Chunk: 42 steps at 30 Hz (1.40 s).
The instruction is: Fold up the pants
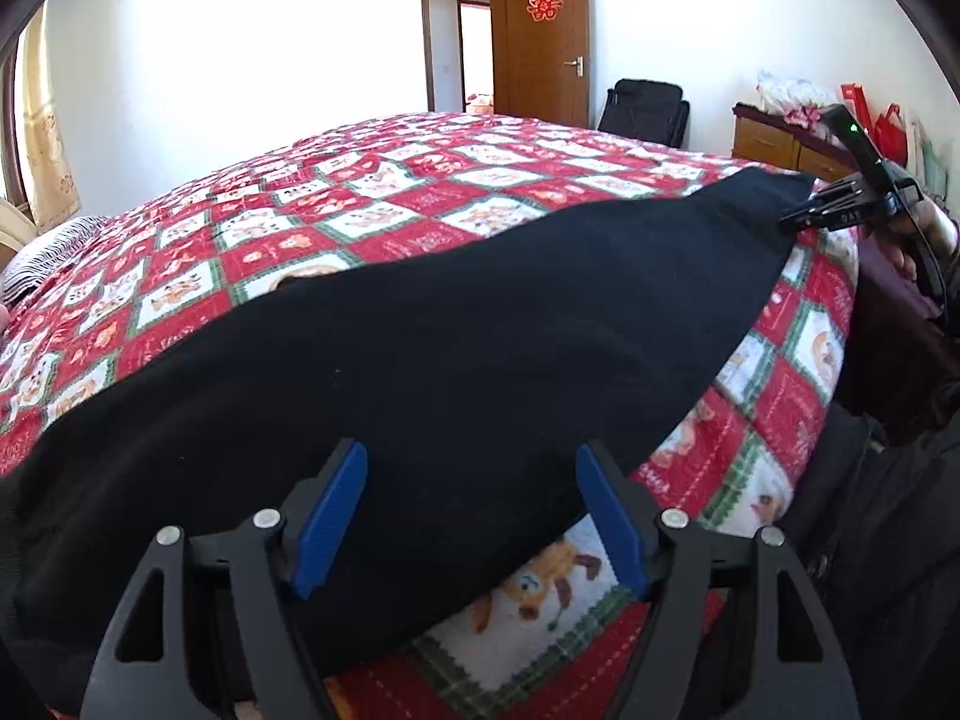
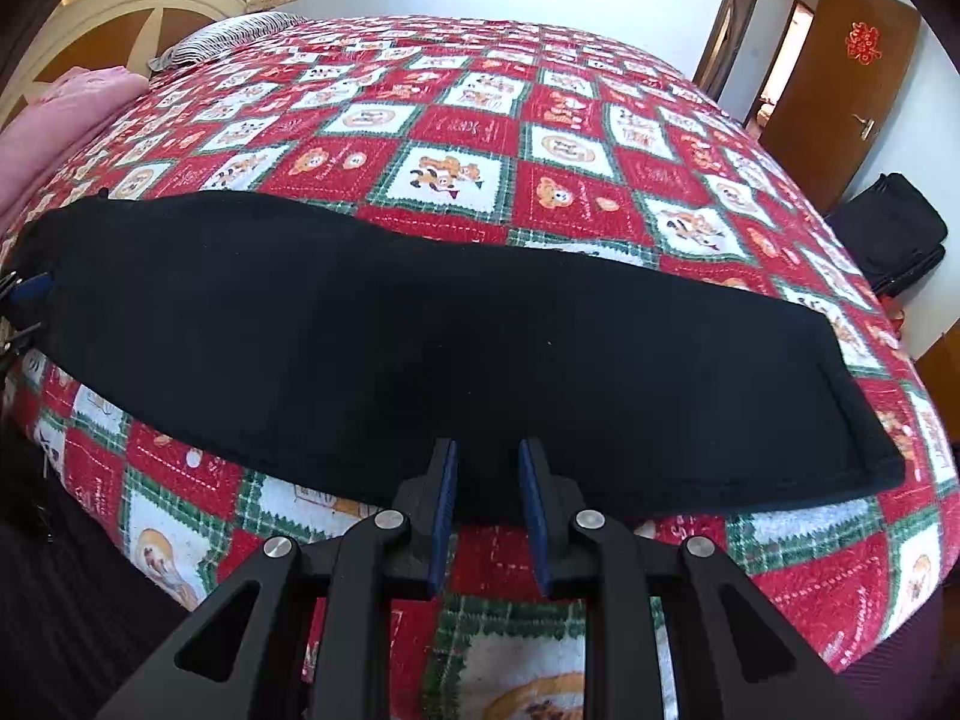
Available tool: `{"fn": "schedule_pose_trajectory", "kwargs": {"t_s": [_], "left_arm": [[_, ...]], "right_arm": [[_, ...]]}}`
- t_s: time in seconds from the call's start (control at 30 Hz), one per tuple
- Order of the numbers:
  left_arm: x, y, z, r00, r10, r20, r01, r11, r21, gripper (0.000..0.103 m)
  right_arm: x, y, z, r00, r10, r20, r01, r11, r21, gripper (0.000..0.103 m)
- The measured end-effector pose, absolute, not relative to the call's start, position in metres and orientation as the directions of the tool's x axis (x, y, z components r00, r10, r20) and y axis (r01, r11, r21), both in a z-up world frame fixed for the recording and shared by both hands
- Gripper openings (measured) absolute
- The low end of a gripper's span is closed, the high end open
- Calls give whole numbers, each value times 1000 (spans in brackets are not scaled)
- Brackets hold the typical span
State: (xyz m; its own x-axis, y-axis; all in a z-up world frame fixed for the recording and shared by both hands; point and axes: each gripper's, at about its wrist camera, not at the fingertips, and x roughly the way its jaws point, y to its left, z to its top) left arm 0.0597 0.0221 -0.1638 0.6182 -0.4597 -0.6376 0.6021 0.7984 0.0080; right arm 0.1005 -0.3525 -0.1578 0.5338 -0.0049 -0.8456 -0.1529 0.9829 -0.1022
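Black pants lie as one long flat strip along the near edge of the bed. My left gripper stands open, its blue pads wide apart over the near edge of the cloth at one end. At the other end my right gripper hovers at the near edge of the pants, with its pads a narrow gap apart and flat cloth showing between them. The hemmed cuffs lie just to its right. In the left wrist view the right gripper touches the far end, held by a hand.
A red, white and green checked quilt covers the bed. A pink blanket, a striped pillow and the headboard are at one end. A black bag, a wooden cabinet and an open door stand beyond.
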Motion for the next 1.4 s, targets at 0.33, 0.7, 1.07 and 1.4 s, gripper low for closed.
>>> {"fn": "schedule_pose_trajectory", "kwargs": {"t_s": [0.33,0.7,1.07,1.4], "left_arm": [[70,84,-150,745,-304,-594,424,903,70,75],[83,178,-172,798,-147,-585,178,984,-5,78],[75,143,-128,826,-172,-537,217,976,22,83],[95,47,-126,770,-336,-543,425,904,42,98]], "right_arm": [[113,-204,-142,523,366,-770,-478,874,90,24],[97,-94,-214,249,448,-859,-665,724,185,24],[87,-121,-178,348,493,-798,-646,742,176,25],[120,-185,-163,648,107,-754,-368,911,-187,36]]}}
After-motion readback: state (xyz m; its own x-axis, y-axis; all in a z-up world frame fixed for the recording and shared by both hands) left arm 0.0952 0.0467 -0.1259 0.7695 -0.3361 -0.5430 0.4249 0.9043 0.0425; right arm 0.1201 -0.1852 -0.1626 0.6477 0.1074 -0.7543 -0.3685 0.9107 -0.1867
